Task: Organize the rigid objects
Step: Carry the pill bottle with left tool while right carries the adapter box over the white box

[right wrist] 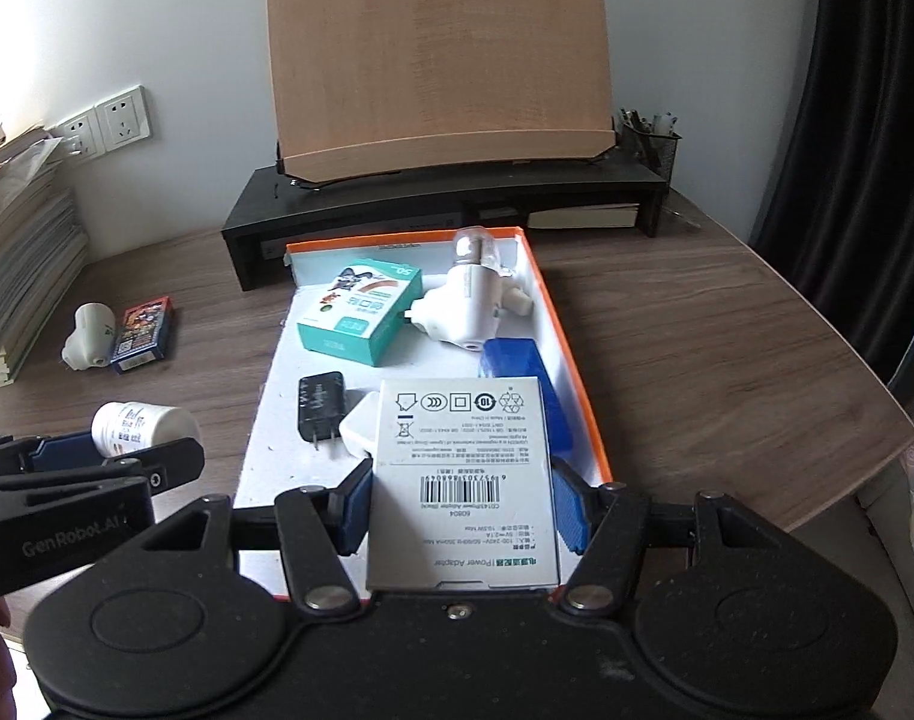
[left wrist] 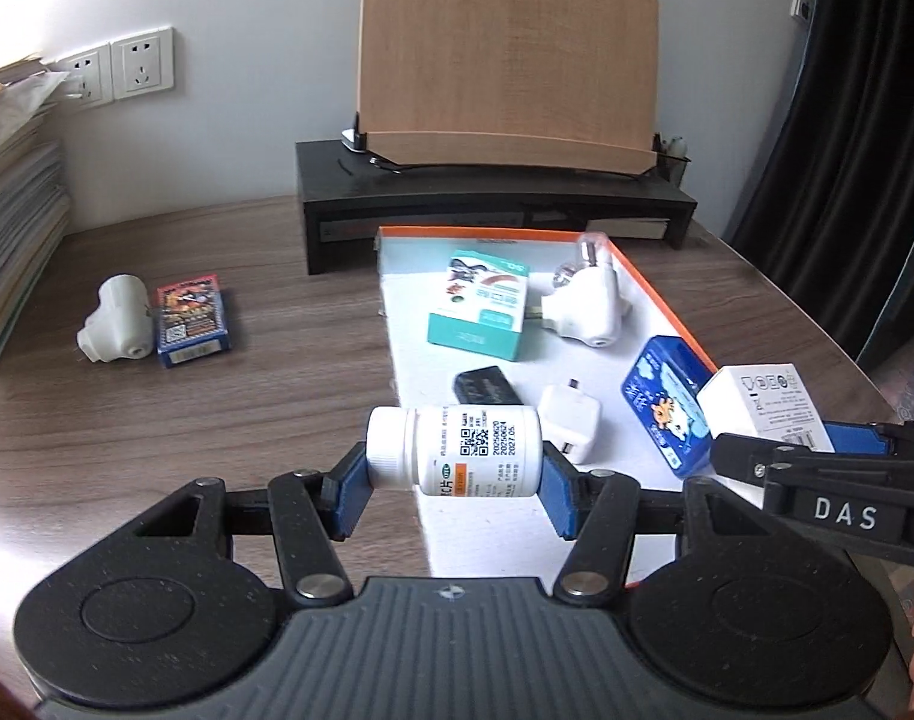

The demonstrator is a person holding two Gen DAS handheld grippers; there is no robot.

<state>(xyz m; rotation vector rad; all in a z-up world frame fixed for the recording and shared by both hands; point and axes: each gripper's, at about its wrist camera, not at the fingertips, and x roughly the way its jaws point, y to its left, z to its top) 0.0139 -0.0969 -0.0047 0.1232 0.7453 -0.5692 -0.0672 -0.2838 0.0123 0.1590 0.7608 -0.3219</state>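
My left gripper [left wrist: 453, 483] is shut on a white pill bottle [left wrist: 453, 449], held sideways over the near left edge of the orange-rimmed white tray [left wrist: 655, 294]. My right gripper [right wrist: 461, 507] is shut on a white power adapter box [right wrist: 463, 480], held over the tray's near end [right wrist: 568, 360]. In the tray lie a teal box [right wrist: 360, 312], a white nozzle-shaped device [right wrist: 469, 306], a black charger [right wrist: 320, 405], a white charger [left wrist: 569, 423] and a blue tin [left wrist: 667, 411]. The bottle also shows in the right wrist view [right wrist: 141, 423].
A white plastic piece [left wrist: 114, 318] and a card deck [left wrist: 189, 318] lie on the wooden desk left of the tray. A black monitor riser [left wrist: 493, 198] with a wooden board [left wrist: 505, 54] stands behind. Stacked books [left wrist: 12, 228] sit far left. A pen holder [right wrist: 652, 141] stands at the back right.
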